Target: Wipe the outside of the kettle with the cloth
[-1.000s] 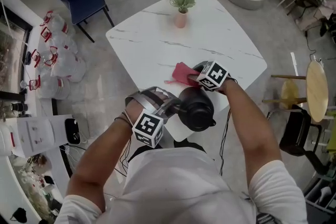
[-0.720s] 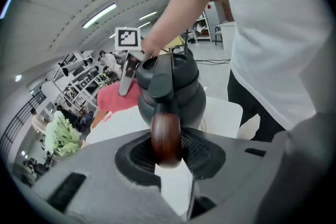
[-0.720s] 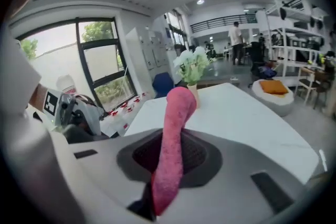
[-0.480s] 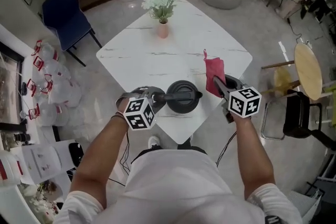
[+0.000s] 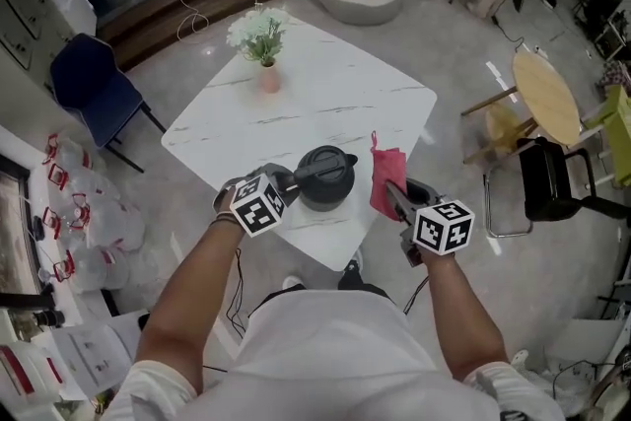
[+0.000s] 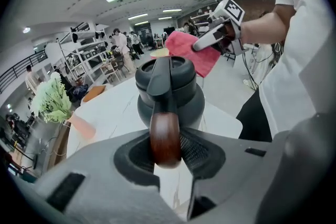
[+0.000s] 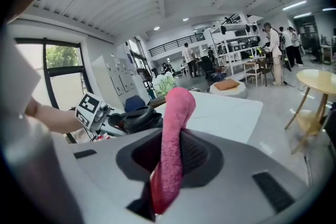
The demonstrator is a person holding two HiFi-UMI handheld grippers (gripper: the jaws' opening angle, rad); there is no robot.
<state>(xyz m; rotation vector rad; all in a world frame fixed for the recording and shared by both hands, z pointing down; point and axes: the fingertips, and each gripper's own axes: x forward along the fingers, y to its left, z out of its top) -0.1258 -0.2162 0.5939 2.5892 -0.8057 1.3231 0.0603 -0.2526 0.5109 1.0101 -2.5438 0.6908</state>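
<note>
The left hand-held gripper clamps the kettle by its handle, steadying it on the counter, while the right hand-held gripper, beside the kettle, pinches the cloth ready for wiping.

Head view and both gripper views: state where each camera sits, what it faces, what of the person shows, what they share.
Head view: on the head, looking steeply down at the table; both forearms, left gripper and right gripper show.
Left gripper view: rides the left gripper, looking along jaws shut on the handle of the kettle; the right forearm and torso show.
Right gripper view: rides the right gripper, looking along jaws shut on the cloth; the left forearm shows.
Shared: kettle and cloth appear in all three.
</note>
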